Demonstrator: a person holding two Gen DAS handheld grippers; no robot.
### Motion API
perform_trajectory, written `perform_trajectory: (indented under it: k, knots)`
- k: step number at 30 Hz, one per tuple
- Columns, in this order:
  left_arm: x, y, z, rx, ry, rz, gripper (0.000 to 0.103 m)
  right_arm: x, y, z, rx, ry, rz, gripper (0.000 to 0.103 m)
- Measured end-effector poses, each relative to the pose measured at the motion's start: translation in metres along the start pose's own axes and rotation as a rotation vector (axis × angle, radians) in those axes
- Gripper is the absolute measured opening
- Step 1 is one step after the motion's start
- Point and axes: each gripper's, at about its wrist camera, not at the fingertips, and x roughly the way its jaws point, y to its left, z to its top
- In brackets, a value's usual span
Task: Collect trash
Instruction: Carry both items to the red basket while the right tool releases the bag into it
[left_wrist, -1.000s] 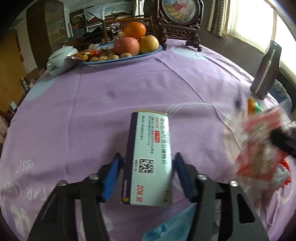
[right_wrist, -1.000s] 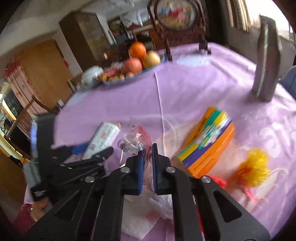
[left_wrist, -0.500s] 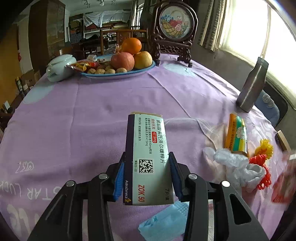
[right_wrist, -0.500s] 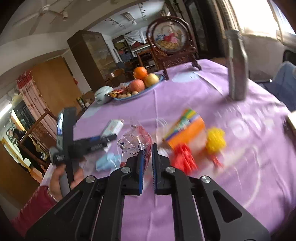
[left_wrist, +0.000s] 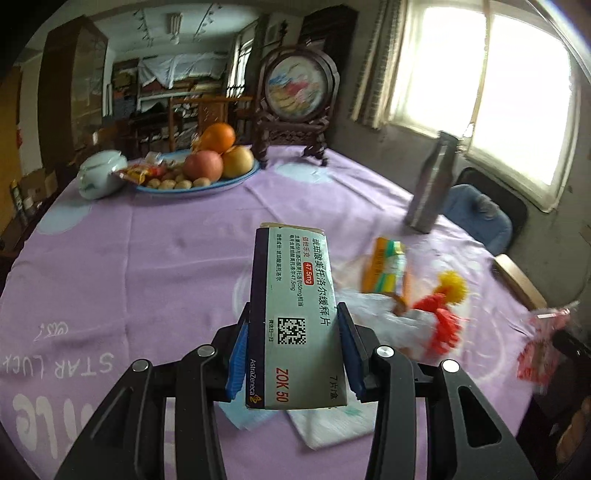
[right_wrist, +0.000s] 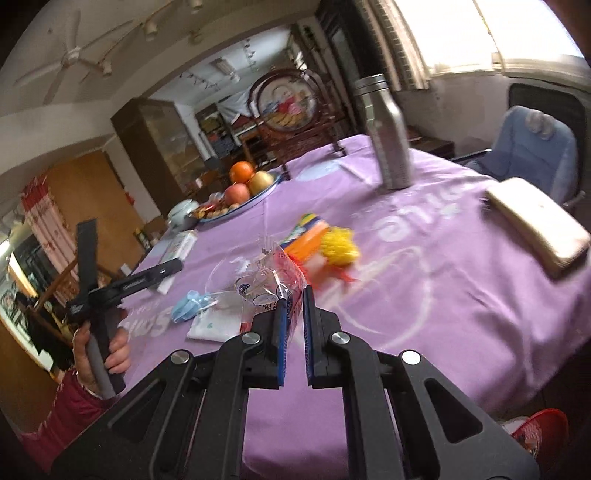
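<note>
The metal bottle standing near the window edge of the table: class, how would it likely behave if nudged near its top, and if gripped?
The metal bottle is tall and narrow and stands upright, so a push near the top would probably tip it and, being round, it might then roll. Its smooth, shiny side looks stiff but possibly slippery. Its weight cannot be told.

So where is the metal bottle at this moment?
The metal bottle stands upright on the purple tablecloth at the far right side of the left wrist view, below the window, behind the orange box and beside the blue chair.
</note>
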Motion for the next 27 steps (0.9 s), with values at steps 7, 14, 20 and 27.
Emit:
perform_trajectory:
  k: [7, 14, 20, 27]
  knots:
    - [-0.020, -0.038, -0.027, 0.001, 0.000, -0.117, 0.043, -0.051, -0.064, -0.017, 0.091, -0.037, -0.100, 0.009]
    - [-0.034, -0.102, -0.043, 0.057, 0.006, -0.218, 0.043, -0.104, -0.124, -0.038, 0.164, -0.065, -0.208, 0.009]
    - [-0.041, -0.160, -0.058, 0.101, 0.033, -0.322, 0.043, -0.136, -0.173, -0.067, 0.202, -0.033, -0.338, 0.009]
    - [-0.039, -0.228, -0.083, 0.203, 0.081, -0.424, 0.043, -0.129, -0.259, -0.131, 0.321, 0.123, -0.536, 0.009]
